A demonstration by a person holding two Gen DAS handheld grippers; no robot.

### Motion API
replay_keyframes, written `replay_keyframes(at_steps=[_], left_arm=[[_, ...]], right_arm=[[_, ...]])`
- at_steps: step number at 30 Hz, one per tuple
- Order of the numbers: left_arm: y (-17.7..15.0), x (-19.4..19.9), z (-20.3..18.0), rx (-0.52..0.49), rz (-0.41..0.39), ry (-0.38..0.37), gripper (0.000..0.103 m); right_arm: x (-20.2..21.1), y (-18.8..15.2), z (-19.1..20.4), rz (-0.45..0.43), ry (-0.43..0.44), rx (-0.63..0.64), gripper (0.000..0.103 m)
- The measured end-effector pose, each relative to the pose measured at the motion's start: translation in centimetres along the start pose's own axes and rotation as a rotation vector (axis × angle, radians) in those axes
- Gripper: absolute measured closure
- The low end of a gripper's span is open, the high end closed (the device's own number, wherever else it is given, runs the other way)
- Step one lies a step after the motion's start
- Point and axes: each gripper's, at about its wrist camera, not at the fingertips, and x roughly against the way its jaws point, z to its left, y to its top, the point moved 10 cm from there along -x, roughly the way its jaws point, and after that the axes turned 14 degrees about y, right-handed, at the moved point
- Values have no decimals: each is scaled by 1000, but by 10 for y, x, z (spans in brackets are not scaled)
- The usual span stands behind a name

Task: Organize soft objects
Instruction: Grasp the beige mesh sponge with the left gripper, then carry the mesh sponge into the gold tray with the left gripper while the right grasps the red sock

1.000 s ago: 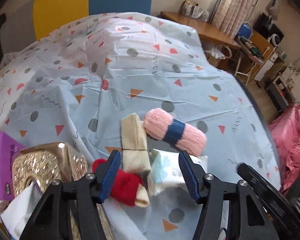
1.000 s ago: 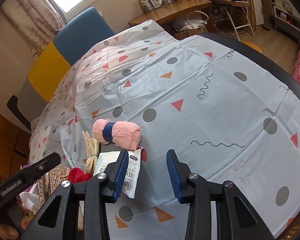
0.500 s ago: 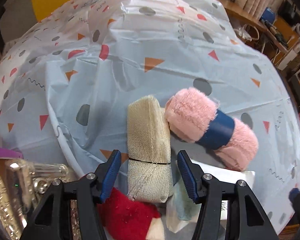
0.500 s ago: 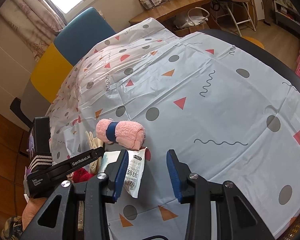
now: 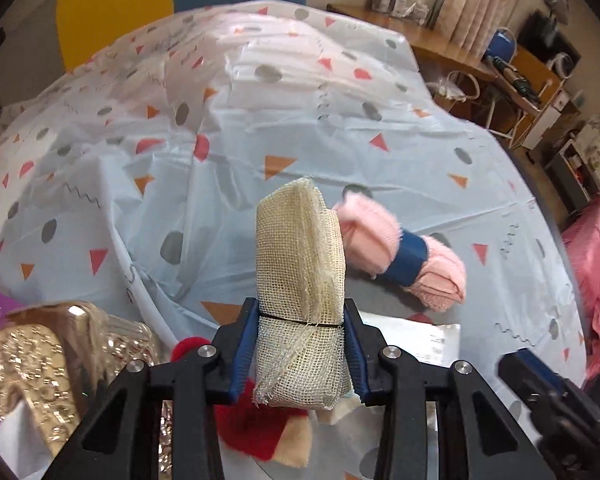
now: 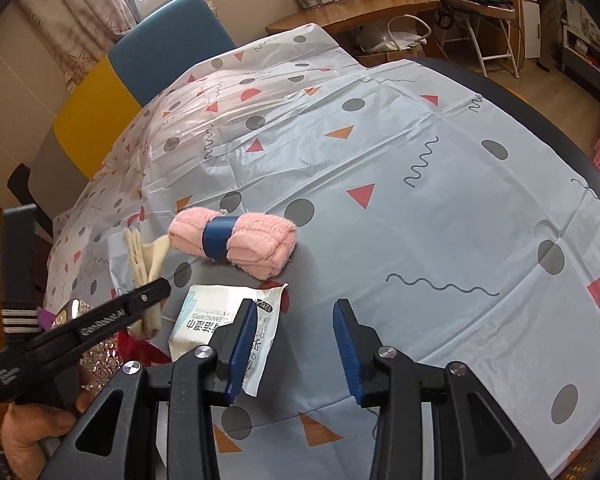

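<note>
Readable in the right wrist view only: "GenRobot.AI" in white along the black arm of the left gripper [image 6: 146, 300] — and, upside down on the white wipes packet [image 6: 208, 320] lying flat on the bench, "CLEANING WIPES" beneath larger Chinese characters too inverted to make out. Small white print lower on that arm too blurred to read.

The right gripper [image 6: 296, 346] hovers with jaws apart, just near of the pink towel roll [image 6: 234, 242] on the patterned tablecloth [image 6: 400, 184]. A wipes packet [image 6: 204, 320] lies beside its left finger.
</note>
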Motion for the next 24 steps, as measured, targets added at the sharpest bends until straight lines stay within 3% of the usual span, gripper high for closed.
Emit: replay_keyframes(at_steps=[5, 11, 18, 24], left_arm=[[16, 24, -1, -11, -46, -17, 62], [53, 59, 31, 64, -117, -35, 62], [71, 94, 115, 166, -187, 19, 62], [51, 113, 205, 261, -224, 84, 62]], right_arm=[[-7, -5, 0, 21, -22, 26, 64], [-11, -6, -4, 28, -42, 36, 64], [-14, -9, 2, 38, -47, 78, 64], [-16, -11, 21, 35, -22, 168, 64]])
